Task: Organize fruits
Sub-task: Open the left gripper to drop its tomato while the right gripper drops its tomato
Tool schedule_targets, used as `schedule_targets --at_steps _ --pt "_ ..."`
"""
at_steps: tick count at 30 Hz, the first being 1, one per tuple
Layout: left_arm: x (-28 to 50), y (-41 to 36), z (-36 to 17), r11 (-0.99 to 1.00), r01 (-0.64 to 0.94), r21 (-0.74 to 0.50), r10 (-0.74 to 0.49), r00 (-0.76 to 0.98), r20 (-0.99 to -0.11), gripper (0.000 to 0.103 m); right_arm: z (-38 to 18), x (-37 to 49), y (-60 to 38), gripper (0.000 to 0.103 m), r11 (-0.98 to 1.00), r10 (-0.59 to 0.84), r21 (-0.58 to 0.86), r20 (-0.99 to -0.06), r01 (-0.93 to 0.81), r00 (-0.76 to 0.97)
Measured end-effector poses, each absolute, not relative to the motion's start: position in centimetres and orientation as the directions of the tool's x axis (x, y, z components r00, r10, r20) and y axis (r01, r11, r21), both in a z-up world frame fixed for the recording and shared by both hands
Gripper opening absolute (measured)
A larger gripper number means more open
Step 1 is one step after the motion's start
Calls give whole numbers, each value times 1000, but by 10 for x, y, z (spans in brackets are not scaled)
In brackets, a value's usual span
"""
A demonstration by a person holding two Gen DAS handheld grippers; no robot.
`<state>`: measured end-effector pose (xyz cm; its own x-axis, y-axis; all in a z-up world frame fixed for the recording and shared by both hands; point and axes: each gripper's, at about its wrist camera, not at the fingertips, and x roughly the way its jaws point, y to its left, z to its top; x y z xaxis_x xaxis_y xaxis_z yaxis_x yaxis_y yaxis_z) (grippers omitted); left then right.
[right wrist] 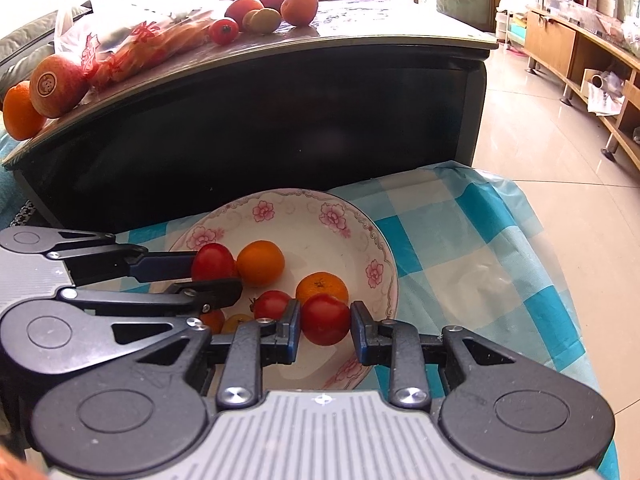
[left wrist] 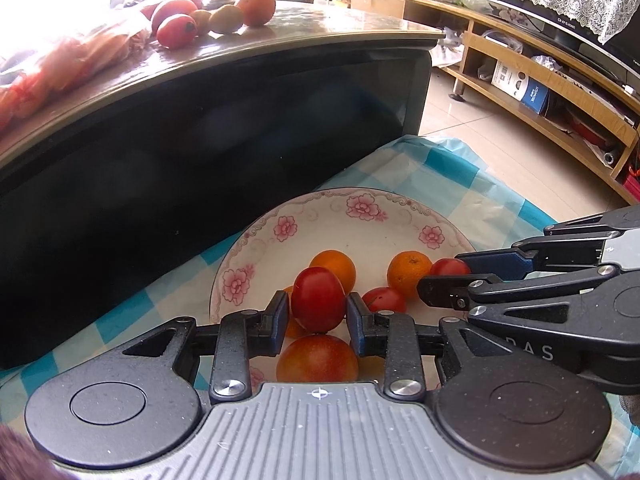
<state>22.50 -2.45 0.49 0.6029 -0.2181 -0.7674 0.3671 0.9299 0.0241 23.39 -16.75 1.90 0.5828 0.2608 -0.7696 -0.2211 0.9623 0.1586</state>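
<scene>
A white plate with pink flowers (left wrist: 360, 200) (right wrist: 304, 196) lies on a blue checked cloth (right wrist: 480, 240). It holds two oranges (left wrist: 334, 268) (right wrist: 260, 262), a small tomato (left wrist: 384, 300) (right wrist: 272, 304) and an orange-red fruit (left wrist: 318, 358). My left gripper (left wrist: 318, 304) is shut on a red tomato (left wrist: 318, 300) above the plate's near side. From the right, my right gripper (right wrist: 325, 312) is shut on another red tomato (right wrist: 325, 320) over the plate's right part. The two grippers hang side by side, close together.
A dark low table (left wrist: 248, 40) rises right behind the plate. Its top carries an orange (left wrist: 256, 6), kiwis (left wrist: 226, 19), a tomato (left wrist: 176, 31), an apple (right wrist: 56, 84) and a plastic bag (right wrist: 140, 40). A wooden shelf unit (left wrist: 540, 80) lines the tiled floor at right.
</scene>
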Motion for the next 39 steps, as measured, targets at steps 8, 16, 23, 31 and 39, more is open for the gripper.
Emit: schedule_targets --at_steps 8,16,23,31,39 --pt "222 -24 9 932 360 44 -202 615 -762 44 21 231 -168 32 962 262 161 -773 -220 578" --pt "216 -22 14 932 357 65 -186 626 -757 48 24 224 -165 33 962 259 155 -776 -223 576" --pt "210 -21 20 932 355 77 -182 639 -748 50 29 217 -162 35 964 248 135 -771 -230 587" --pt "203 -18 27 933 352 78 -183 648 -739 50 37 207 -158 35 964 246 127 -762 -235 599" --pt "193 -13 34 934 349 78 -184 656 -732 50 43 196 -153 35 962 250 127 -757 -240 603"
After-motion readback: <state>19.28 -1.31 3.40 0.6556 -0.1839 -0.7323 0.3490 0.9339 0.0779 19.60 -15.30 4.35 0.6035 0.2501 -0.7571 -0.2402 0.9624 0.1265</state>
